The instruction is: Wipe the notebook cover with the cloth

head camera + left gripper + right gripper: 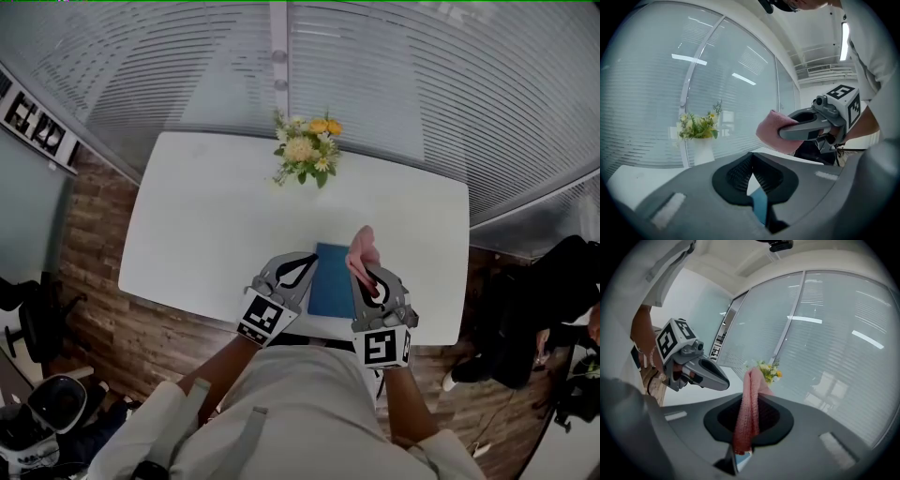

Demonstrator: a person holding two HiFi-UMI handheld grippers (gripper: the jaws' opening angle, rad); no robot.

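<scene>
My left claw (pixel 302 267) is closed and empty. Its own view shows the ribbed pads (pixel 737 172) meeting at the tips, with nothing caught between them. Through the slit lower down I see a strip of white table and a strip of blue notebook. My right claw (pixel 367 279) is clamped on the cloth (pixel 363 246). In its own view the pink knit stands as a folded band pinched between the two pads, one end poking out past the tips and the other hanging toward the claw's base.

From my head, the notebook (pixel 330 281) lies flat on the table (pixel 216 216), close to the near edge and right in front of me. It sits between my two claws. The left claw is at its left edge and the right claw at its right edge, both pointing away from me. The cloth's free end shows over the notebook's far right corner. I cannot tell whether the cloth touches the cover.

Flowers (pixel 307 150), yellow and white in a white vase (pixel 702 150), stand at the far edge of the table, well apart from the notebook, in front of a glass wall with blinds (pixel 394 84).
</scene>
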